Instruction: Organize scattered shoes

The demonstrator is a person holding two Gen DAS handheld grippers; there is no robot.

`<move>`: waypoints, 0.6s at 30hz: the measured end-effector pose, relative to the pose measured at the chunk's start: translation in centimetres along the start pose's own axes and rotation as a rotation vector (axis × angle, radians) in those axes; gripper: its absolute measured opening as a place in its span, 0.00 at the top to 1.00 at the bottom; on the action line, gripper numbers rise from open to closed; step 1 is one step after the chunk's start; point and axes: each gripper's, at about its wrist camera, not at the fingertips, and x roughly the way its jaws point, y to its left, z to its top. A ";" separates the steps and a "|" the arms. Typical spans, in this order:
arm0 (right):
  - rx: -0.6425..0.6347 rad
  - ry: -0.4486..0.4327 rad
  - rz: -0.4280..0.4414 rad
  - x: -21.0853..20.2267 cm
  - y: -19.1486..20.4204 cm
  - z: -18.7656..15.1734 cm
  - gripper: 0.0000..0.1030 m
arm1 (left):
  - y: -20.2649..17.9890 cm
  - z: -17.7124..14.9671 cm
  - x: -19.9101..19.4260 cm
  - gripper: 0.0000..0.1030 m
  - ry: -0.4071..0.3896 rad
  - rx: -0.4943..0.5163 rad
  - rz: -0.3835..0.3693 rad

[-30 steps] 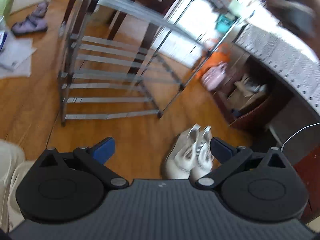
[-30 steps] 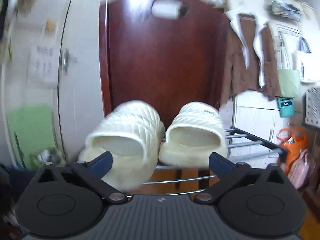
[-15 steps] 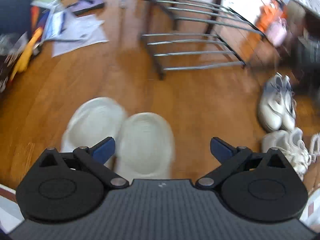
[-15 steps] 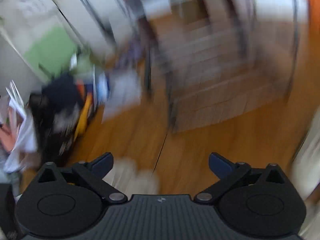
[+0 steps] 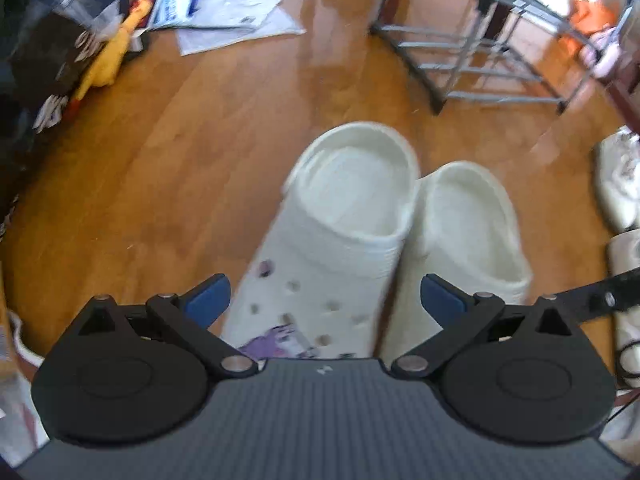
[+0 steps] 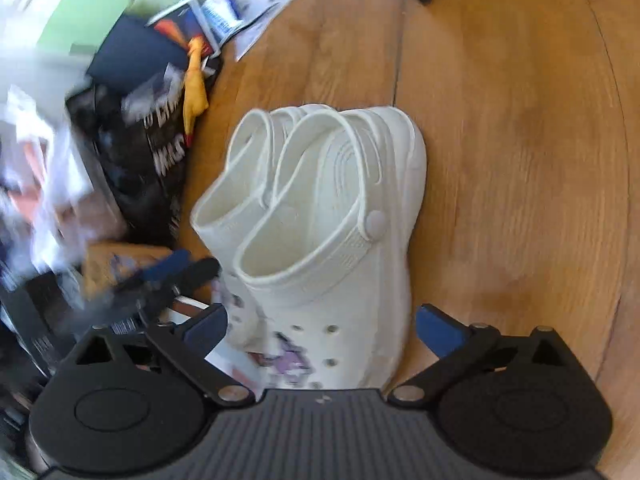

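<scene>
A pair of white clogs stands side by side on the wooden floor. In the left wrist view my left gripper (image 5: 325,298) is open above the left clog (image 5: 340,248), with the second clog (image 5: 468,240) beside it on the right. In the right wrist view my right gripper (image 6: 322,322) is open over the nearer clog (image 6: 332,240), whose toe has holes and purple charms. The other clog (image 6: 236,184) lies behind it on the left. The left gripper's fingers (image 6: 168,268) show blurred at the left. Neither gripper holds anything.
A metal shoe rack (image 5: 480,48) stands at the far right. White sneakers (image 5: 618,184) lie at the right edge. Papers (image 5: 224,12), a yellow rubber chicken (image 5: 104,64) and dark bags (image 6: 132,148) clutter the floor on the left.
Both grippers swung down from the rack to the floor. The left one moved in over the white clogs. The right one left the cream slippers on the rack and now hovers over the clogs.
</scene>
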 end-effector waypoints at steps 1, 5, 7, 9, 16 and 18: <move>-0.025 -0.004 -0.001 0.2 0.1 -0.2 0.01 | 0.1 0.0 0.3 0.00 0.008 -0.001 0.004; -0.104 -0.037 -0.008 1.2 0.7 -1.3 0.01 | 0.2 -0.3 3.3 0.00 0.047 0.048 -0.006; -0.125 -0.065 -0.018 2.3 1.1 -2.0 0.01 | -0.4 -0.7 4.1 0.00 0.037 0.108 0.020; -0.133 -0.078 -0.025 3.6 1.4 -2.5 0.00 | -0.7 -0.8 4.5 0.00 0.029 0.130 0.030; -0.174 -0.082 -0.044 5.4 1.9 -2.1 0.03 | -2.0 -0.5 5.0 0.00 0.043 0.091 0.009; -0.201 -0.097 -0.079 3.8 1.4 -2.2 0.10 | -4.5 -0.7 5.2 0.00 0.068 0.138 -0.022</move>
